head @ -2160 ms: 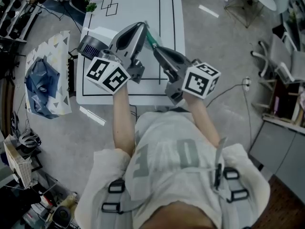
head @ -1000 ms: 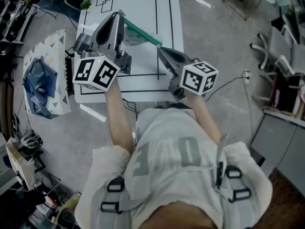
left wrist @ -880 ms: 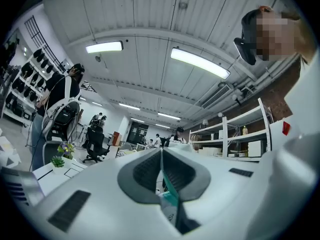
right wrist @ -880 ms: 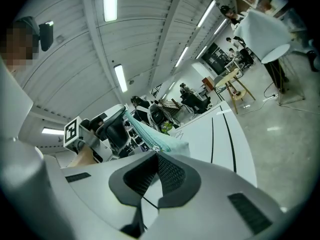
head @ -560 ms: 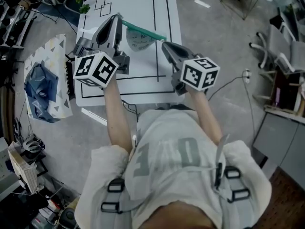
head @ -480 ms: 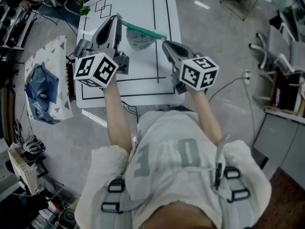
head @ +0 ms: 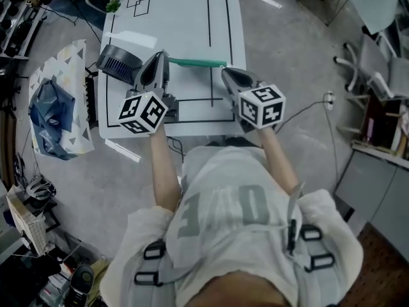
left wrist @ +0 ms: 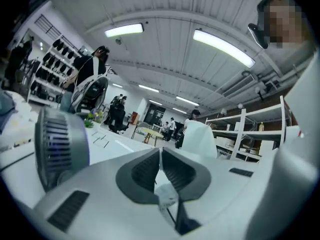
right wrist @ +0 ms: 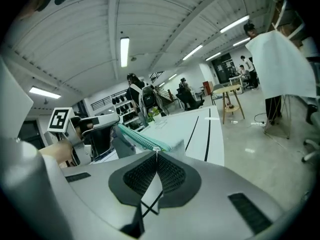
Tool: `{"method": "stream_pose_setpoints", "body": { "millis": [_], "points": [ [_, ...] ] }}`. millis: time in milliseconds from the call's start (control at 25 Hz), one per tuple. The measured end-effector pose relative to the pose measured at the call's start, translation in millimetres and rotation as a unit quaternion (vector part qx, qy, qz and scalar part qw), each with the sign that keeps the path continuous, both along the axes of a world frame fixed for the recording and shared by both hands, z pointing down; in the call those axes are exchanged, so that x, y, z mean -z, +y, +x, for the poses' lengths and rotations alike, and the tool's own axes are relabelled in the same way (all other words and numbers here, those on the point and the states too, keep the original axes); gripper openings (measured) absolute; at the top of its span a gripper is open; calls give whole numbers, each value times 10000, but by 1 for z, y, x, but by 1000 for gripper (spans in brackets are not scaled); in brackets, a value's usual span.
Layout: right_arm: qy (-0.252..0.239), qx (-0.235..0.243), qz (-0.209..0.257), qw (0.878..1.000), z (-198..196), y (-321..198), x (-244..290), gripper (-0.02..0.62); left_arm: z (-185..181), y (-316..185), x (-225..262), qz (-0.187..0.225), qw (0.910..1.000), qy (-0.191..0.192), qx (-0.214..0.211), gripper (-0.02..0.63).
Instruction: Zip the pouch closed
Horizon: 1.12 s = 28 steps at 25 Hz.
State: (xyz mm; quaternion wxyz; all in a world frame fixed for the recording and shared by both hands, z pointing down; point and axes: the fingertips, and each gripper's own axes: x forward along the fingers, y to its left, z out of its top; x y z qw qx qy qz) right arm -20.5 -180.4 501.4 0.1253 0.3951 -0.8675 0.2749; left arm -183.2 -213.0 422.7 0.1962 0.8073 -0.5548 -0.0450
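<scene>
Where the right gripper has its jaws pressed together, they pinch one end of the teal pouch. The pouch's zipper edge runs away from those tips toward the left gripper. That gripper is clenched too, with a pale bit of the pouch caught between its pads. Pulled straight between both tips, the pouch lies over the white table; whether it touches the top I cannot tell. Just beside the left gripper, on its outer side, sits a small grey fan. Farther off, black lines mark the tabletop.
</scene>
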Motion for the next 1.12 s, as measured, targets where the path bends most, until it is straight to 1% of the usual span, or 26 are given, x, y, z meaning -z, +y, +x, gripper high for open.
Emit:
{"method": "stream_pose_setpoints", "body": {
  "millis": [80,160,240,320,440,480,520,560,680,920,1040,1120],
  "points": [
    [-18,45,-287,9996,0,16,-19,9,-2,16,-22,-252,9995,160,44,17],
    [-17,76,-482,9988,-1,31,-30,9,-6,29,-39,-462,9988,104,126,17],
    [83,121,-562,9983,-2,42,-39,9,-10,40,-52,-622,9977,54,251,18],
    [222,168,-591,9979,-2,52,-44,11,-15,46,-60,-694,9968,81,389,37],
    [352,148,-620,9973,0,55,-46,14,-20,49,-63,-754,9959,107,485,108],
    [357,146,-627,9973,0,55,-46,29,-21,49,-64,-772,9957,118,497,117],
    [350,151,-636,9972,0,55,-46,69,-23,49,-66,-787,9955,130,512,128],
    [342,156,-642,9972,-2,55,-47,80,-25,50,-68,-801,9953,137,527,132],
    [333,162,-624,9974,-6,55,-47,80,-29,51,-73,-851,9949,133,523,133],
    [341,219,-605,9973,-10,48,-47,80,-24,43,-69,-816,9955,132,458,133],
    [309,216,-475,9982,-11,37,-41,80,-23,39,-62,-732,9963,102,430,133],
    [263,210,-286,9990,-13,24,-31,80,-19,33,-52,-618,9972,70,407,133]
  ]
}}
